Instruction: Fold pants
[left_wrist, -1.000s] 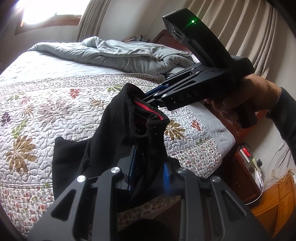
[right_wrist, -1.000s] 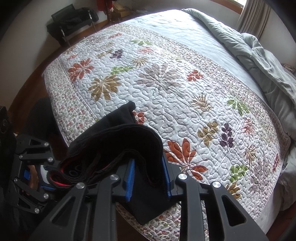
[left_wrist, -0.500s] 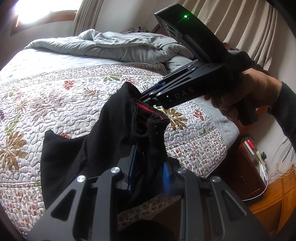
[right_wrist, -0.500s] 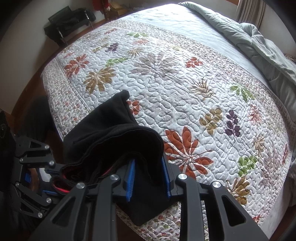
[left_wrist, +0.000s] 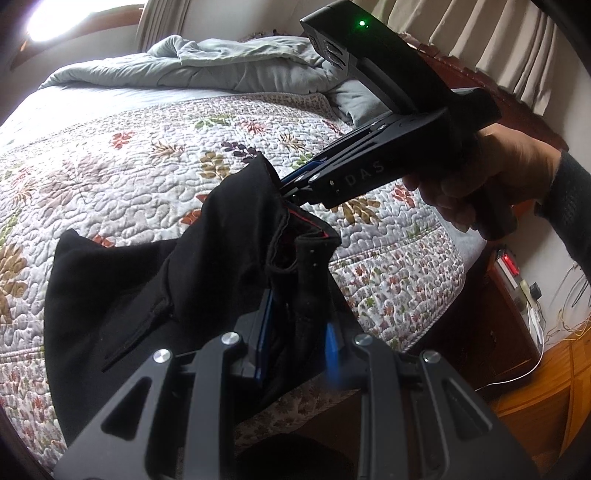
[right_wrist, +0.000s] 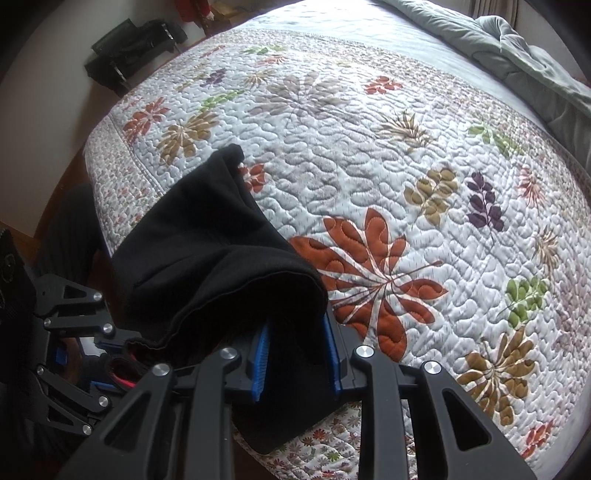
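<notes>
Looking over the room first: I've got a bed (right_wrist: 369, 122) covered by a quilted floral bedspread (left_wrist: 110, 184), with a grey-green duvet (left_wrist: 207, 70) bunched up at the far end. On the left in the right wrist view there's some dark furniture (right_wrist: 136, 48) against the wall; on the right in the left wrist view, curtains (left_wrist: 491, 40) and a wooden nightstand (left_wrist: 517, 295) with a little red display.

Now the claws. My left claw (left_wrist: 299, 339) has its blue pads pressed in on a bunch of the black pants (left_wrist: 166, 280), near the red-lined waistband. My right claw (right_wrist: 297, 362) is likewise pinching a thick fold of the same pants (right_wrist: 207, 254). The pants are lifted at that gripped end, with the rest draped down over the near edge of the bed. The two claws sit close together.
</notes>
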